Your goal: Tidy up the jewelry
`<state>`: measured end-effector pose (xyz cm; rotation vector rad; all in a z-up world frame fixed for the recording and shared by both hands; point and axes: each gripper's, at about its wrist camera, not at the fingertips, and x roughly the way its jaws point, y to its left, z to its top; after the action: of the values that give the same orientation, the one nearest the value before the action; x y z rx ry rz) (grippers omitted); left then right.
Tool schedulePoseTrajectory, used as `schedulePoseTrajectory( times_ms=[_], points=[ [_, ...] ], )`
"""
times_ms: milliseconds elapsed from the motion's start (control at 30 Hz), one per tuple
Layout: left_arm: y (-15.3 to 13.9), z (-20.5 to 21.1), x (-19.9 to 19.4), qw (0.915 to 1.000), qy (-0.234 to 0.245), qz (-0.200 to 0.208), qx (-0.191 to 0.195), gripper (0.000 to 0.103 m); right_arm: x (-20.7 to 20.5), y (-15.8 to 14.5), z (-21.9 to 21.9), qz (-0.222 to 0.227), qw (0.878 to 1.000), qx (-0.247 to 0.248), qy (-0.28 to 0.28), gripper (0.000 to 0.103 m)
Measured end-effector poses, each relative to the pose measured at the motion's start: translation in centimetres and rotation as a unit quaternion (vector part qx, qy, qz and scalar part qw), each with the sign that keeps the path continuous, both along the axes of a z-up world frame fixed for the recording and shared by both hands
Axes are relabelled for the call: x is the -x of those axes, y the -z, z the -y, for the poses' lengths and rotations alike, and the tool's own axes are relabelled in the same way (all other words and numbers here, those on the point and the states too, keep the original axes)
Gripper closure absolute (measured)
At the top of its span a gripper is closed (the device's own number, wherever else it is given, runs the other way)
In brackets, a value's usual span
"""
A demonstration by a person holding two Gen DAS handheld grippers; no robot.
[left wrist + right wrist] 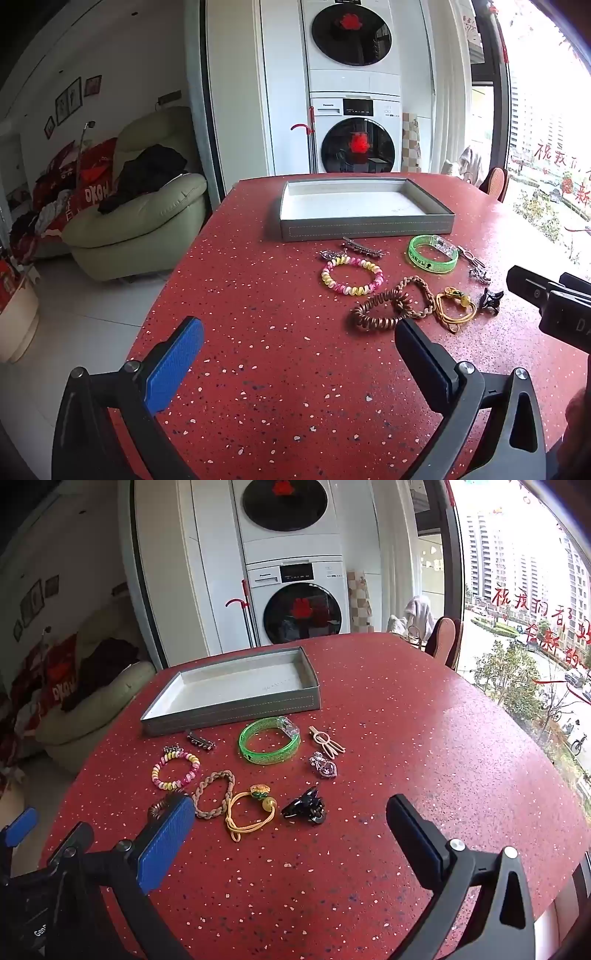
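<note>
Both grippers spread wide, nothing held; jewelry loose in front of the tray (pixel 236 705).

Left of bangle (pixel 269 740): coil tie (pixel 351 275); right: probably a brooch (pixel 325 765). Small pieces could be knocked off by wide pads (pixel 164 843).

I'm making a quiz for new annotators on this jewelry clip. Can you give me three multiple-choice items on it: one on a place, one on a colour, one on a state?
1. Where does the green bangle lie?
A. in the tray
B. on the table, in front of the tray
C. between gripper fingers

2. What colour is the table?
A. white
B. speckled red
C. green

3. What does the grey tray hold?
A. nothing
B. one bracelet
C. all the jewelry

Answers:
1 B: the bangle rests on the tabletop just short of the tray's near wall.
2 B: red with pale flecks.
3 A: its pale floor shows bare.
</note>
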<state>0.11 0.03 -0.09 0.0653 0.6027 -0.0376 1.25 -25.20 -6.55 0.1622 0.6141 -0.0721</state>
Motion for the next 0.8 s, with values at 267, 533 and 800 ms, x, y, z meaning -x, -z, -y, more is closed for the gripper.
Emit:
schedulePoseTrajectory(
  times_ms=[267, 533, 800],
  points=[
    [0.44, 0.02, 0.41, 0.9999, 0.000, 0.012, 0.004, 0.000, -0.09, -0.05, -0.08, 0.000, 1.000, 0.000, -0.001, 0.000],
    [0.31, -0.25, 0.08, 1.0000, -0.001, 0.006, 0.005, 0.000, 0.02, -0.39, -0.32, 0.005, 1.000, 0.005, -0.007, 0.000],
    [0.33, -0.24, 0.02, 1.0000, -0.003, 0.004, 0.004, 0.000, 0.06, -0.64, -0.50, 0.009, 1.000, 0.006, -0.009, 0.000]
  ],
)
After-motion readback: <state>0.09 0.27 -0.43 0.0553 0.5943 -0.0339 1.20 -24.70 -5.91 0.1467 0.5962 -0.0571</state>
